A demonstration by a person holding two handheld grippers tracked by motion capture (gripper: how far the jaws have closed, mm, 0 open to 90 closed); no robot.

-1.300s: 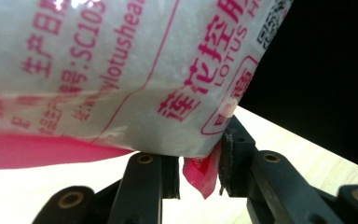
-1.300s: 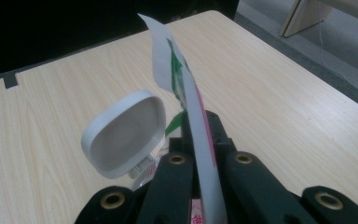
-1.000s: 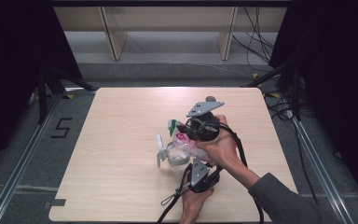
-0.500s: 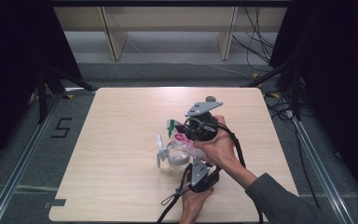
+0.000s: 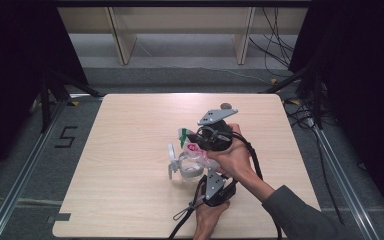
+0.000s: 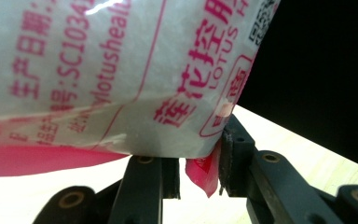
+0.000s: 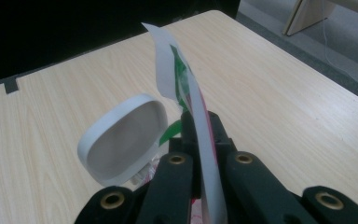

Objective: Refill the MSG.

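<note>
Above the table's middle the right gripper [image 5: 196, 137] sits clamped tight, jaws pointing left, while the left gripper [image 5: 207, 172] below it aims upward, jaws partly closed and pinching.

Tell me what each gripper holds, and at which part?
Both hold one plastic packet: the right gripper pinches its top edge, the left gripper its pink bottom corner.

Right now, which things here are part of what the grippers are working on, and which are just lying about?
In the job:
- packet, white with pink print
- right gripper, shut on the packet's top edge
- left gripper, clamped on its pink lower corner
- clear jar, with its white lid hanging open, below the packet

Lying about:
- table, otherwise bare
- shelving behind
- cables on the floor
</note>
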